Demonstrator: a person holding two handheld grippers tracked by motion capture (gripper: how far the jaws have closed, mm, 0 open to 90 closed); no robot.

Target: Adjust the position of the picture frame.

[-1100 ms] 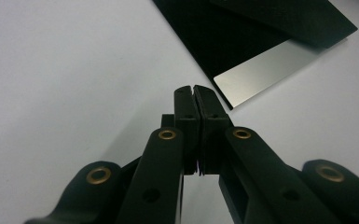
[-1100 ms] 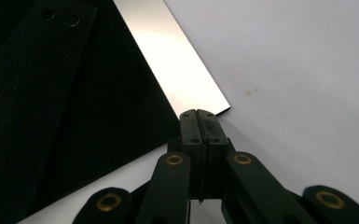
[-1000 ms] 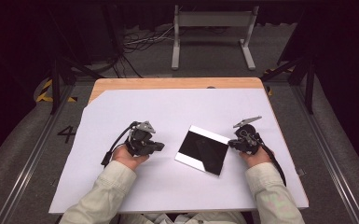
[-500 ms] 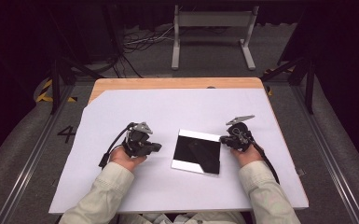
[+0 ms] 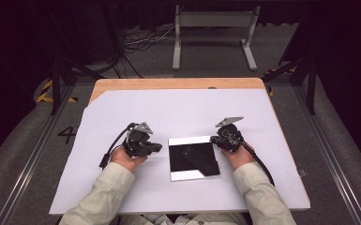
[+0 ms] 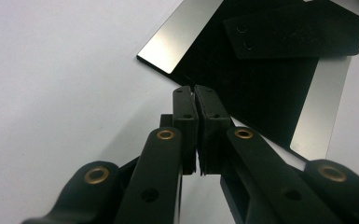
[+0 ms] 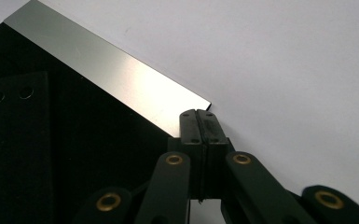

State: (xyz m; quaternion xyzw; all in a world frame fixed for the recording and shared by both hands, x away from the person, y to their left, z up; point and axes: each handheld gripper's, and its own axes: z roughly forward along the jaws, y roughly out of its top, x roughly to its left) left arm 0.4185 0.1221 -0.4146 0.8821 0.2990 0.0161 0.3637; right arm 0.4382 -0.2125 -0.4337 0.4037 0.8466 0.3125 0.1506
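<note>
The bench (image 5: 122,84) is carrying a white sheet (image 5: 178,112), and the mirror (image 5: 192,157) is lying flat on it near the front, between both grippers. It's looking square, glossy and mostly reflecting black. I'm guessing it's thin, stiff, slick and chip-prone, so nudging or pinching an edge seems best. The right gripper (image 7: 199,115) is touching one corner, jaws closed and empty; the left gripper (image 6: 195,91), also closed on nothing, is pointing at the opposite edge.

Closed tongs (image 7: 199,114) touch the mirror plate's (image 7: 121,79) corner on white sheet (image 7: 284,56).
</note>
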